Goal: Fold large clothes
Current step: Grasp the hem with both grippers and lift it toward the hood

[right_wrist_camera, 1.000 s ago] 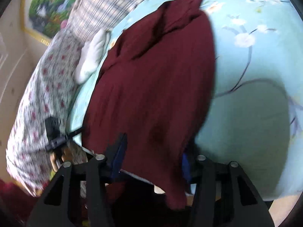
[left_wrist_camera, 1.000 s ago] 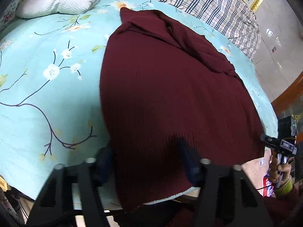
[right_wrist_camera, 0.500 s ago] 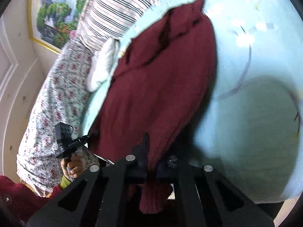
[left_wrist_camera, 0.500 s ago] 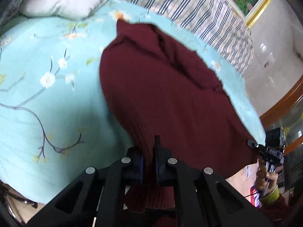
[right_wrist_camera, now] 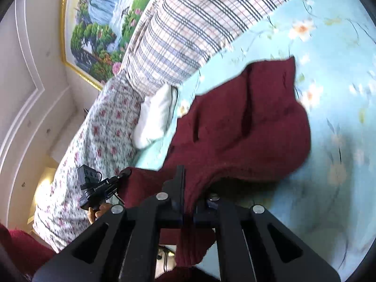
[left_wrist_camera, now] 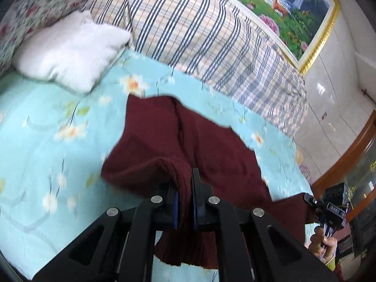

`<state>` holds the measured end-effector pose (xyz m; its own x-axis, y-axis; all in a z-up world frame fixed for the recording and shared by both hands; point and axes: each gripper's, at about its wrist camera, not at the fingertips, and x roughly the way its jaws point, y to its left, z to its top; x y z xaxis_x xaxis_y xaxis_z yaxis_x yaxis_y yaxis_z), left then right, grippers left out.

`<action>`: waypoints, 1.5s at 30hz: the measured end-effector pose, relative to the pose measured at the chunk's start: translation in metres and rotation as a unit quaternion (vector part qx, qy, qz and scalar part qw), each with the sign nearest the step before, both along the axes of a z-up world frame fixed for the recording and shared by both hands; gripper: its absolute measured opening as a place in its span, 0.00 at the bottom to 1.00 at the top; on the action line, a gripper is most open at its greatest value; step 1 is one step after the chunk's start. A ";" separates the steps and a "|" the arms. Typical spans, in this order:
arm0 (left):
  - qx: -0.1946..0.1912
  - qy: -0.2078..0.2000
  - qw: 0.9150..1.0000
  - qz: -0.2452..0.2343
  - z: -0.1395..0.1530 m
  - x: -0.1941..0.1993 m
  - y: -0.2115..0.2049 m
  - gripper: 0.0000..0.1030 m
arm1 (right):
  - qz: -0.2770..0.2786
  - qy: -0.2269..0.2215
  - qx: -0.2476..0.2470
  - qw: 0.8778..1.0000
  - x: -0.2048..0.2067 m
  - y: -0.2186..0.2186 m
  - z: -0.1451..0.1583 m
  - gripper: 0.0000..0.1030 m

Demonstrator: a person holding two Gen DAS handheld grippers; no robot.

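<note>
A dark red knitted sweater point(left_wrist_camera: 206, 141) lies on a light blue floral bed sheet point(left_wrist_camera: 47, 141). My left gripper point(left_wrist_camera: 184, 188) is shut on the sweater's ribbed hem and holds it raised above the bed, folded over toward the collar end. My right gripper point(right_wrist_camera: 188, 188) is shut on the other hem corner of the sweater point(right_wrist_camera: 246, 122), also lifted. Each gripper shows in the other's view, at the right edge of the left wrist view point(left_wrist_camera: 329, 209) and at the left of the right wrist view point(right_wrist_camera: 94, 188). The hem hangs below both pairs of fingers.
A white pillow point(left_wrist_camera: 68, 49) lies at the head of the bed by a plaid quilt point(left_wrist_camera: 211, 37) and a floral quilt point(right_wrist_camera: 94, 145). A framed landscape painting point(left_wrist_camera: 289, 4) hangs on the wall. The bed's near edge lies just below the grippers.
Both grippers closed on the sweater's hem and lifted it, carrying it up and forward toward the collar. The lower half of the sweater has risen off the sheet.
</note>
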<state>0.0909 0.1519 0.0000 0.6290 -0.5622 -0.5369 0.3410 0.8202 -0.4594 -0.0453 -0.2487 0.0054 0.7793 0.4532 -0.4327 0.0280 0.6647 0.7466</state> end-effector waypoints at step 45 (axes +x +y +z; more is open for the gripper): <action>0.122 0.087 0.981 0.126 -0.075 0.272 -0.059 0.23 | -0.151 0.168 -0.119 0.967 0.225 -0.131 -0.102 0.29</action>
<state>0.3629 0.0927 -0.0748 0.6188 -0.2428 -0.7470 0.0476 0.9609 -0.2729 0.1799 -0.3796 -0.0966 0.6572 0.0829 -0.7491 0.4628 0.7401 0.4879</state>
